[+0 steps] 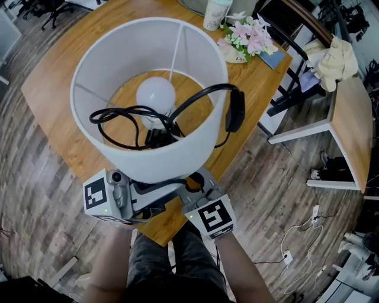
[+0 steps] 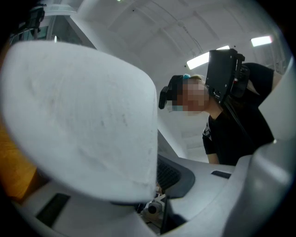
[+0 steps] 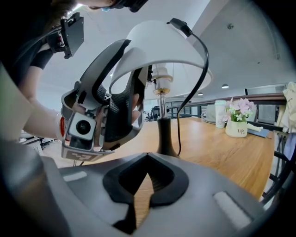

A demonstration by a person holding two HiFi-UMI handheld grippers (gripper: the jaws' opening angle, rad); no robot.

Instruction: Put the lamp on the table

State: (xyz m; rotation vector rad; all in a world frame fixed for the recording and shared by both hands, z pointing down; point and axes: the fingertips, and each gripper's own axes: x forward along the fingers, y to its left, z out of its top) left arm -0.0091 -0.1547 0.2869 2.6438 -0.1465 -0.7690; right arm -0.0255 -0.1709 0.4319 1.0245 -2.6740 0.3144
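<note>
The lamp stands on the wooden table [image 1: 59, 77], its dark foot [image 3: 165, 139] resting on the top. From above, the white shade [image 1: 160, 160] shows the bulb [image 1: 156, 93] inside and the black cord [image 1: 195, 97] coiled over its rim. My left gripper [image 1: 172, 190] is shut on the shade's near rim, one jaw outside and one inside [image 3: 134, 78]. The shade [image 2: 78, 120] fills the left gripper view. My right gripper [image 1: 201, 180] hovers beside it, shut and empty [image 3: 147, 159], a little short of the lamp's foot.
A flower pot [image 1: 246, 38] and a cup [image 1: 216, 13] stand at the table's far side. A chair [image 1: 296, 53] and a second table [image 1: 349, 124] are to the right. Cables [image 1: 302, 231] lie on the floor. The table's near corner is right under my grippers.
</note>
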